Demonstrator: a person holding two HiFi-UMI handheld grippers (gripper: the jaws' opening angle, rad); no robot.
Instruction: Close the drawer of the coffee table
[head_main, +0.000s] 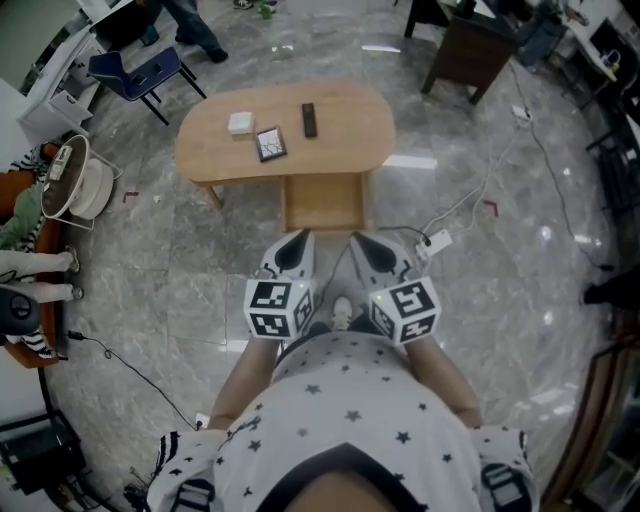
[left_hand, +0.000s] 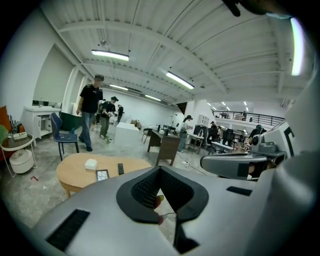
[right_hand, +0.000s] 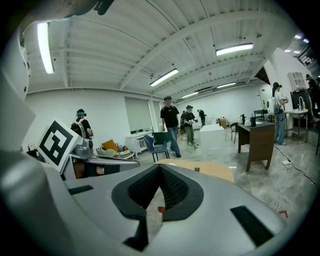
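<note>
Open light-wood drawer (head_main: 323, 204) dead ahead, front facing me.
It juts from the oval wooden bench (head_main: 350, 135); my left claw (head_main: 293, 247) and right claw (head_main: 366, 247), both pressed together, empty, hover equally near.

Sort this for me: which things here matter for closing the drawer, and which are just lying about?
Job: drawer, standing open; coffee table; left gripper and right gripper, jaws shut, empty.
Lying about: white box, small framed panel, black remote on the tabletop; blue chair.
</note>
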